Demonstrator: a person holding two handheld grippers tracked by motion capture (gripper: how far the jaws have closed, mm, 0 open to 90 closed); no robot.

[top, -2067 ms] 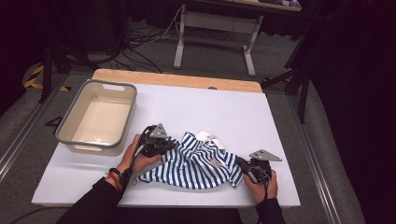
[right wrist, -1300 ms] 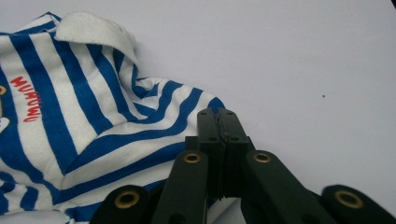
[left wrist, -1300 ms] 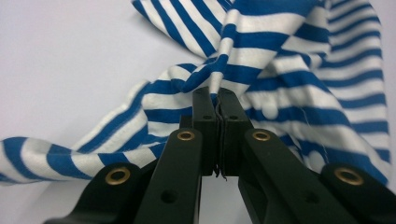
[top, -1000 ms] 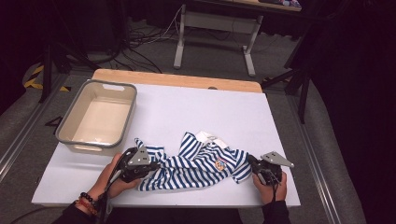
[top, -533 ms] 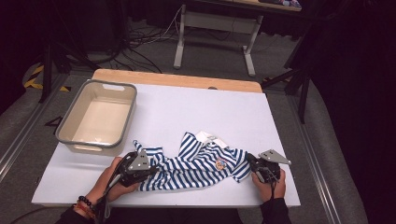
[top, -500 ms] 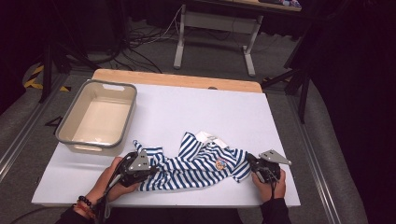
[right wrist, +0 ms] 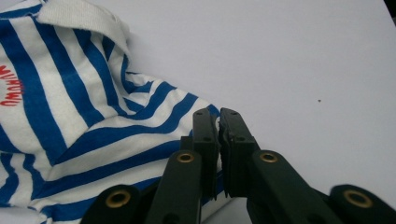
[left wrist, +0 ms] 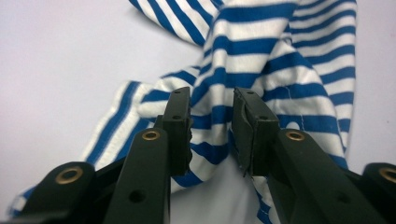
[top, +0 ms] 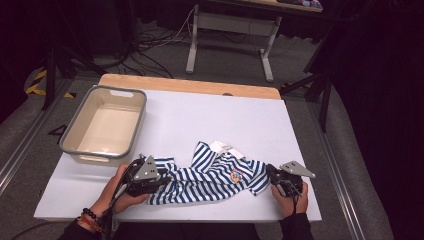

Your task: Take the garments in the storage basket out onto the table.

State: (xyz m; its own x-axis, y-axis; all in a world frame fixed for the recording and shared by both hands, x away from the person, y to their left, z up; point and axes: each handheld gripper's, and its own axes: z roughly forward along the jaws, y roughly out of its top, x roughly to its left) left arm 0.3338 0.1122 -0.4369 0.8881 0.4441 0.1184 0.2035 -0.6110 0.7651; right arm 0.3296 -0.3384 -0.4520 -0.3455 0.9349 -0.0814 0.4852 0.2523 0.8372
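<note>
Since the earlier frames, left claw jaws have just been opening and are now standing apart around a striped shirt fold.
Right claw is clamping the shirt's edge nearly shut; the garment is lying stretched between both claws along the near side of the white tabletop, while farther back on the left a grey tub is sitting.

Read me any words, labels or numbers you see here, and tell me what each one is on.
"MUROWU", roughly, in red letters on the chest of the striped shirt, cut off at the edge of the right gripper view, so the reading is uncertain.
Round badge on the shirt front in the high view: too small to read.
Nothing readable on the tray, the table or either tool.
</note>
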